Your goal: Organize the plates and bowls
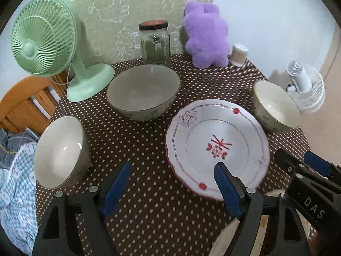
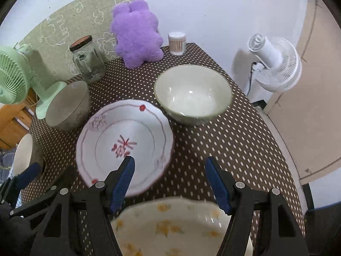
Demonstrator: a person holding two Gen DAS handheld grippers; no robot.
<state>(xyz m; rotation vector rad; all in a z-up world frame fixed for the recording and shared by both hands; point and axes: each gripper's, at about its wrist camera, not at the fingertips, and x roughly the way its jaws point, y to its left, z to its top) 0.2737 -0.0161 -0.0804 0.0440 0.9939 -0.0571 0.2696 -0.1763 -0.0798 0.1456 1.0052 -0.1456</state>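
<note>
Jaws empty; three bowls (image 1: 145,91), two plates (image 2: 125,143) on the table (image 2: 234,140).

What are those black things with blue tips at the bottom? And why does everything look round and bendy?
Each is a hand-held gripper, like big tongs a person squeezes. A tiny wide-eyed camera rides on each, which bends the picture. One picture looks past the left hand-held gripper, the other past the right hand-held gripper. Both are open and hold nothing. On the dotted tablecloth sit three bowls, a red-flowered plate and a yellow-flowered plate, waiting to be tidied. Behind stand a green fan, a jar and a purple plush toy.
</note>
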